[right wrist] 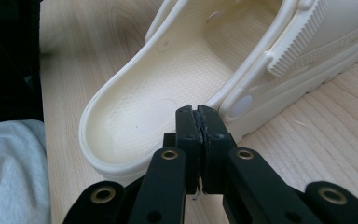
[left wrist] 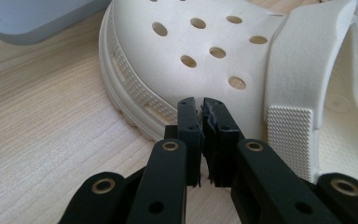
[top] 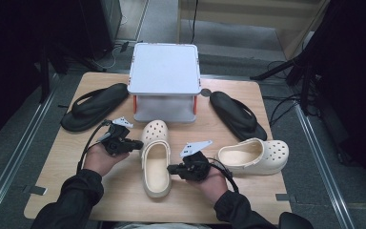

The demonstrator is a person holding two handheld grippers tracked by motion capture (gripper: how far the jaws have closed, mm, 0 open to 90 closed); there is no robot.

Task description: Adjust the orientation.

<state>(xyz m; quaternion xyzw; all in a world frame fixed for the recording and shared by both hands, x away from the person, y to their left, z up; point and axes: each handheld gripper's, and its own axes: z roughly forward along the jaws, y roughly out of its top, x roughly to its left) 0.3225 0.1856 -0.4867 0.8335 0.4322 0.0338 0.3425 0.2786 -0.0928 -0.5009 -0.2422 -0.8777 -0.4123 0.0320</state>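
A cream clog (top: pixel 155 157) lies in the middle of the table, toe towards the grey rack. My left gripper (top: pixel 136 143) is shut against the clog's left side near the toe; in the left gripper view its jaws (left wrist: pixel 200 105) are pressed together with nothing between them, tips at the clog (left wrist: pixel 205 51) and its ribbed sole edge. My right gripper (top: pixel 171 168) is shut at the clog's right side near the heel. In the right gripper view its closed jaws (right wrist: pixel 198 112) point at the clog's rim (right wrist: pixel 168 93), beside the strap rivet.
A second cream clog (top: pixel 257 155) lies on its side to the right. Two black flip-flops (top: pixel 93 107) (top: pixel 238 114) flank a grey two-level rack (top: pixel 164 71) at the back. The wooden table (top: pixel 66 162) has bare room at the front left.
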